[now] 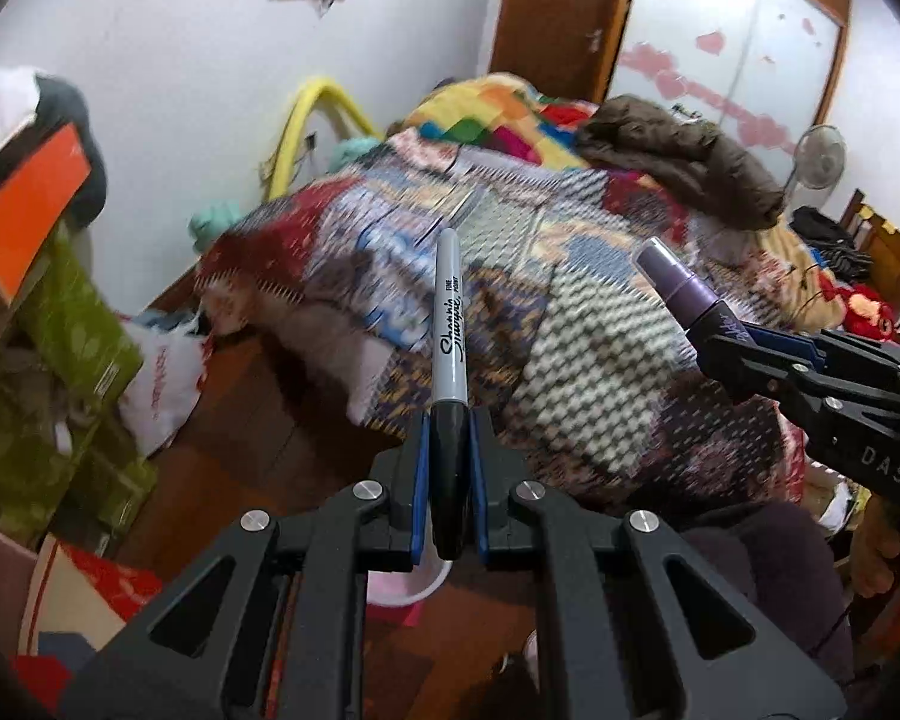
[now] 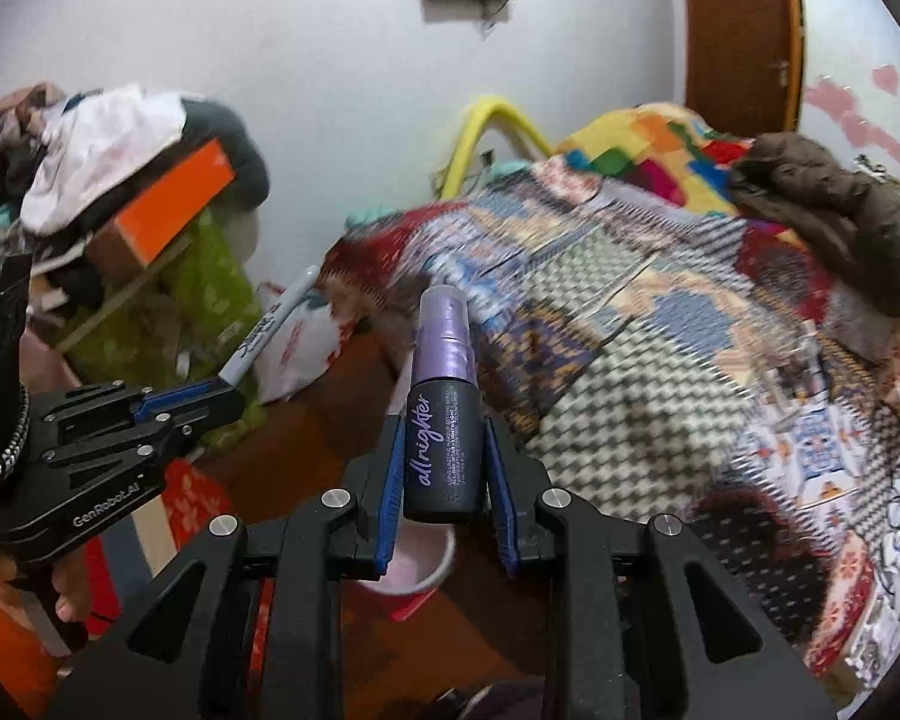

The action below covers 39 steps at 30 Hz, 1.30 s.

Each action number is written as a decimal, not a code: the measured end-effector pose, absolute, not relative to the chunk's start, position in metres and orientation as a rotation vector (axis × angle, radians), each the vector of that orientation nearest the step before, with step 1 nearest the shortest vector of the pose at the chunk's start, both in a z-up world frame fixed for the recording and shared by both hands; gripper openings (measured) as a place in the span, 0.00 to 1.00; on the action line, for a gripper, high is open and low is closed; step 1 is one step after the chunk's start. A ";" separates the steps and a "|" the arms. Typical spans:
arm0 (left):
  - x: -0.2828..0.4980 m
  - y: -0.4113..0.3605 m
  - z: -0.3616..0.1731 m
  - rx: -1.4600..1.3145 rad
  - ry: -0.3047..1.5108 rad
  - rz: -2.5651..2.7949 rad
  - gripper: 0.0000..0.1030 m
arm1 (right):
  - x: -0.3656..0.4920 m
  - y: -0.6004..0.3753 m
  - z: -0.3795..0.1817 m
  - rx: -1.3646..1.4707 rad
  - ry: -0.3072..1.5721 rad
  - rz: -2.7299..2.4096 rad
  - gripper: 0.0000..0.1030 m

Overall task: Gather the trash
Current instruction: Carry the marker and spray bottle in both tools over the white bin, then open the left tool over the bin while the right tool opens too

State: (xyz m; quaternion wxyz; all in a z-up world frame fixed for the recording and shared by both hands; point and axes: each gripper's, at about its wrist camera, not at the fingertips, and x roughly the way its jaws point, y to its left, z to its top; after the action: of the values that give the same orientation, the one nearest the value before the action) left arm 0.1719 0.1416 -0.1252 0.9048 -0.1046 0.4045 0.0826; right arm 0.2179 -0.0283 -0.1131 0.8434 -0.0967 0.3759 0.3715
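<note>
My left gripper [image 1: 450, 456] is shut on a grey and black Sharpie marker [image 1: 449, 324], gripped at its black cap with the barrel pointing away. My right gripper [image 2: 441, 462] is shut on a small purple "all nighter" spray bottle [image 2: 441, 396], held upright. Each gripper also shows in the other's view: the right one with the spray bottle [image 1: 681, 288] at right, the left one with the marker [image 2: 267, 324] at left. Both are held in the air above a pink-and-white round container [image 2: 411, 564] on the floor, also partly visible below the left fingers [image 1: 405, 585].
A bed with a patchwork quilt [image 1: 540, 300] fills the middle and right, with a brown garment [image 1: 690, 156] on it. Green boxes [image 1: 60, 330], an orange box [image 1: 24, 204] and a white plastic bag [image 1: 162, 378] crowd the left. Wooden floor [image 1: 258, 420] lies between.
</note>
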 end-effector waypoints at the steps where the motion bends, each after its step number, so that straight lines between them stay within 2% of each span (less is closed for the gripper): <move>1: 0.171 0.145 -0.132 -0.221 0.852 0.180 0.11 | 0.215 -0.021 -0.118 -0.213 0.808 0.795 0.23; 13: 0.186 0.187 -0.248 -0.304 1.120 0.253 0.11 | 0.217 0.042 -0.209 -0.323 0.999 0.825 0.23; 21: 0.204 0.202 -0.325 -0.365 1.320 0.227 0.11 | 0.232 0.072 -0.271 -0.365 1.191 0.848 0.23; 27: 0.215 0.204 -0.357 -0.360 1.409 0.208 0.11 | 0.247 0.087 -0.305 -0.348 1.332 0.854 0.23; 33: 0.224 0.203 -0.362 -0.367 1.409 0.204 0.11 | 0.255 0.093 -0.308 -0.329 1.323 0.849 0.24; 34: 0.226 0.204 -0.363 -0.366 1.414 0.213 0.14 | 0.259 0.094 -0.308 -0.316 1.333 0.847 0.25; 37: 0.230 0.210 -0.365 -0.370 1.413 0.250 0.37 | 0.270 0.092 -0.313 -0.266 1.383 0.845 0.37; 39: 0.227 0.213 -0.362 -0.367 1.405 0.271 0.37 | 0.272 0.088 -0.313 -0.243 1.390 0.845 0.39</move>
State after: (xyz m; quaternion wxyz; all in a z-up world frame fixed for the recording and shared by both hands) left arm 0.2273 0.2128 -0.3621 0.7394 -0.1673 0.6403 0.1234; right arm 0.2720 0.0885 -0.3133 0.6804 -0.1084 0.6193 0.3765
